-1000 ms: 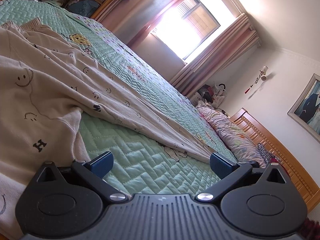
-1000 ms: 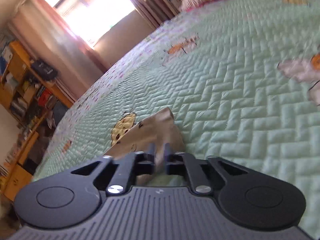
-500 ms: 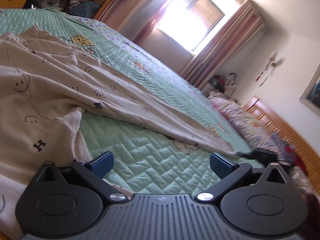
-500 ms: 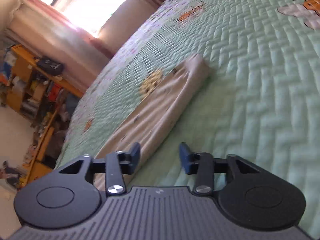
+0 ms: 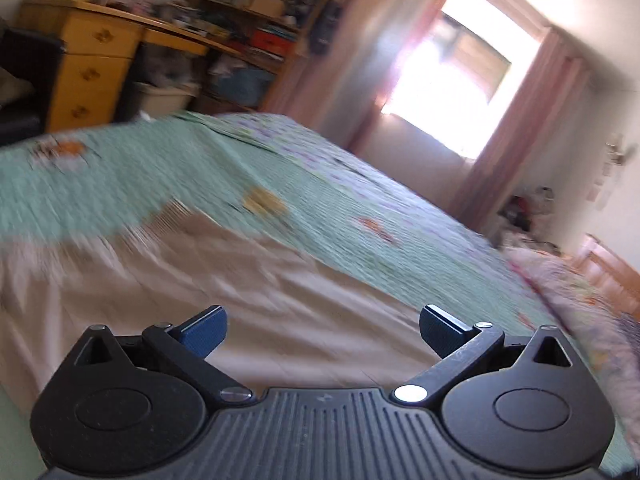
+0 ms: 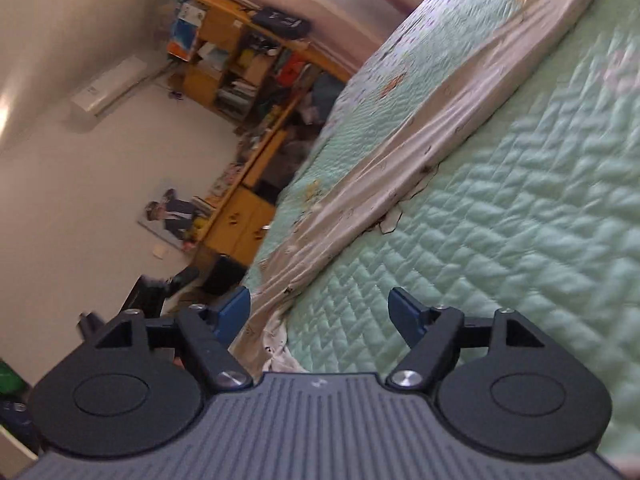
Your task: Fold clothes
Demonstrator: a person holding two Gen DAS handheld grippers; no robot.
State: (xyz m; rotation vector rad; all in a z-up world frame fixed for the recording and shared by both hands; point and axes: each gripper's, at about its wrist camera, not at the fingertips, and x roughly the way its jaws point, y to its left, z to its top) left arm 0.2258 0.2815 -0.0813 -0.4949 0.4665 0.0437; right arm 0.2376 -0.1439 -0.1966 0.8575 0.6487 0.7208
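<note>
The beige garment [image 6: 404,152] lies along the green bedspread [image 6: 520,220] from lower centre to upper right, both the left gripper [image 5: 322,330] and right gripper [image 6: 320,312] spread apart and empty, the right having just been opening

**Counts by kind, both wrist views**

Two grippers are counted: left gripper [image 5: 323,326], right gripper [image 6: 320,312]. One beige garment [image 5: 248,300] is counted, seen laid in a long fold in the right view [image 6: 432,120]. One green quilted bedspread [image 6: 520,220] is seen. One window [image 5: 460,80] is counted, with two pink curtains [image 5: 516,128]. One wooden shelf unit [image 6: 240,64], one wall air conditioner [image 6: 108,84], one portrait picture [image 6: 172,216]. Shelf items are too blurred to be counted.
</note>
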